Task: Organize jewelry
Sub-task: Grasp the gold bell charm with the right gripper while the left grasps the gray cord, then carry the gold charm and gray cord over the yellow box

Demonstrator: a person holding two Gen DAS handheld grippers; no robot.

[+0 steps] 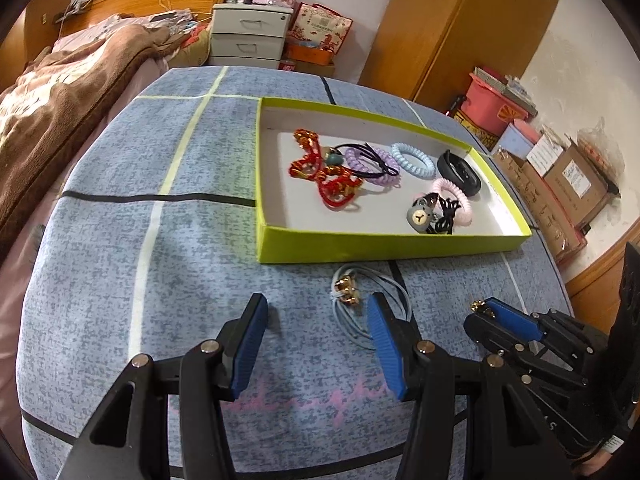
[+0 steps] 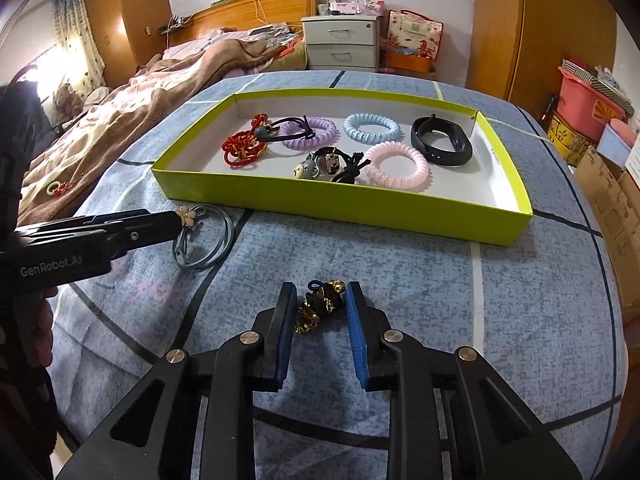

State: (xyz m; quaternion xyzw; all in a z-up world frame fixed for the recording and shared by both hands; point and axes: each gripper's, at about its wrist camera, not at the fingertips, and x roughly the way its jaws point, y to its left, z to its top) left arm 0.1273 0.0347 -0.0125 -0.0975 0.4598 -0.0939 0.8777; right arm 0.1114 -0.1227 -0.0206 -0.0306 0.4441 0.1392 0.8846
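A lime-green tray (image 1: 360, 245) (image 2: 320, 200) on the blue cloth holds red cords, purple (image 2: 307, 132), blue (image 2: 372, 126) and pink (image 2: 398, 165) coil ties, a black band (image 2: 442, 141) and a bear tie (image 2: 307, 169). My left gripper (image 1: 316, 312) is open, just left of a grey-blue hair tie with a gold charm (image 1: 347, 290) (image 2: 200, 236). My right gripper (image 2: 320, 304) (image 1: 486, 308) is open around a black-and-gold hair tie (image 2: 320, 306) lying on the cloth between its fingers.
A bed with a brown blanket (image 2: 132, 120) lies to the left. White drawers (image 2: 340, 42) stand behind the table. Cardboard boxes (image 1: 568, 184) and a red bin (image 2: 584, 100) sit to the right, by a wooden wardrobe.
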